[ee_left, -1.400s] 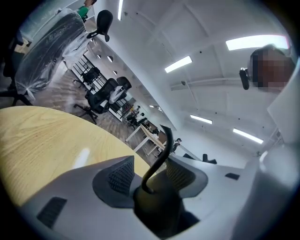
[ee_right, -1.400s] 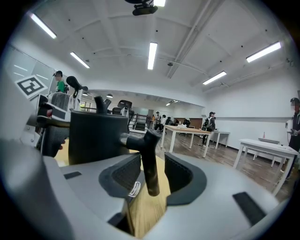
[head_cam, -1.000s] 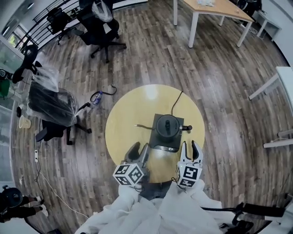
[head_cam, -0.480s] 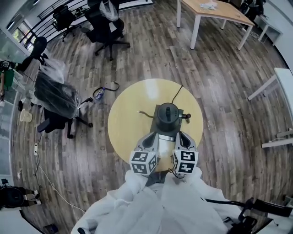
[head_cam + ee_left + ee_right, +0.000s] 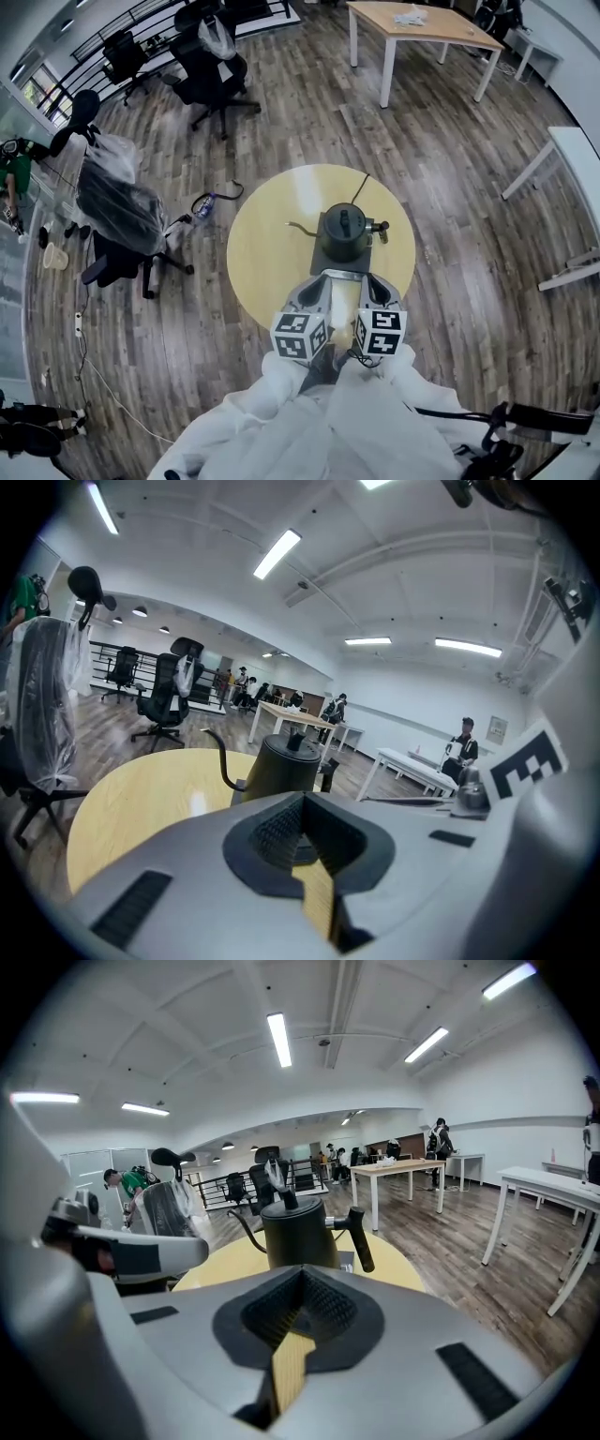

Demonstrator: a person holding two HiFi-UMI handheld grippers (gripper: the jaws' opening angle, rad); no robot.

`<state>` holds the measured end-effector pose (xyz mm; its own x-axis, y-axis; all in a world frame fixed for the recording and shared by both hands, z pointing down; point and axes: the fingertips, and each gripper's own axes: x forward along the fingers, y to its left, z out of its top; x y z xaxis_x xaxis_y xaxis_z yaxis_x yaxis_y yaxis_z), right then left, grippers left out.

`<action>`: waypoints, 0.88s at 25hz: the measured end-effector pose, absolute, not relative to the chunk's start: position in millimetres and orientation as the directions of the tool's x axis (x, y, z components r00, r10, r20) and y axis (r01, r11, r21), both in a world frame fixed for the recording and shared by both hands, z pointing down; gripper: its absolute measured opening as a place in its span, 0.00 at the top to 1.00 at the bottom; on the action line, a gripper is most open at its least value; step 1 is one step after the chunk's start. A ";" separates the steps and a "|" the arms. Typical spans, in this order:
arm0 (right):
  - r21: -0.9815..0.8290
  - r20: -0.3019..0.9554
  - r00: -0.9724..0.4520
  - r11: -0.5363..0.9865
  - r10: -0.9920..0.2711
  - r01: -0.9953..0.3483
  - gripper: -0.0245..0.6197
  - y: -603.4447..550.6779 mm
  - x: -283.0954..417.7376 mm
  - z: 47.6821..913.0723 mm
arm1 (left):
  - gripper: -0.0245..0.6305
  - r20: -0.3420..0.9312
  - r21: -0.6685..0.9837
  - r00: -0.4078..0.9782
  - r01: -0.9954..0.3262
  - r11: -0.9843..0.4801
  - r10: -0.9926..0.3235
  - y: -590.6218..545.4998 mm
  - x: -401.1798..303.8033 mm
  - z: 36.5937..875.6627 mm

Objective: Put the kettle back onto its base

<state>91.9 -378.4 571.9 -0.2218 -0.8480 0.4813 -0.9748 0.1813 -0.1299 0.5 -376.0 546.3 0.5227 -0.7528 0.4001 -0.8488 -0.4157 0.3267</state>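
From my remote seat, the two tools look like twins. The left tool (image 5: 319, 278) and the right tool (image 5: 367, 279) both have smooth, pale grey moulded shells that narrow toward the front. Behind each sits a white cube (image 5: 300, 336) printed with black square markers. In the gripper views, black ribbed pads (image 5: 328, 1309) line each tool's inner faces and frame a diamond-shaped hollow. Flat black strips (image 5: 469, 1368) are set into the grey shell on either side. A thin dark wire (image 5: 352, 355) curls beside the right cube. The sleeves (image 5: 281, 412) are white, loose and heavily creased.
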 end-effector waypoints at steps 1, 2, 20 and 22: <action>-0.126 0.473 -0.213 0.174 -0.855 -0.977 0.94 -369.3 89.7 569.7 | 0.96 0.394 0.321 0.523 -0.849 -0.420 -0.756 -367.3 -2.6 544.3; -0.124 0.466 -0.205 0.166 -0.861 -0.978 0.94 -358.6 87.0 567.7 | 0.96 0.386 0.318 0.525 -0.847 -0.425 -0.758 -356.9 -5.8 542.5; -0.089 0.437 -0.138 0.110 -0.889 -0.990 0.94 -141.0 60.6 541.1 | 0.96 0.433 0.317 0.491 -0.868 -0.382 -0.756 -150.0 -63.6 536.3; -0.089 0.435 -0.163 0.138 -0.886 -0.986 0.94 -132.8 53.5 539.4 | 0.96 0.430 0.311 0.484 -0.872 -0.378 -0.762 -138.7 -64.4 531.8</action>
<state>53.5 -132.8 539.4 -0.1630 -0.8856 0.4350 -0.9864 0.1377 -0.0893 -64.4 -138.7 531.8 0.4837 -0.7622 0.4303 -0.8721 -0.3780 0.3108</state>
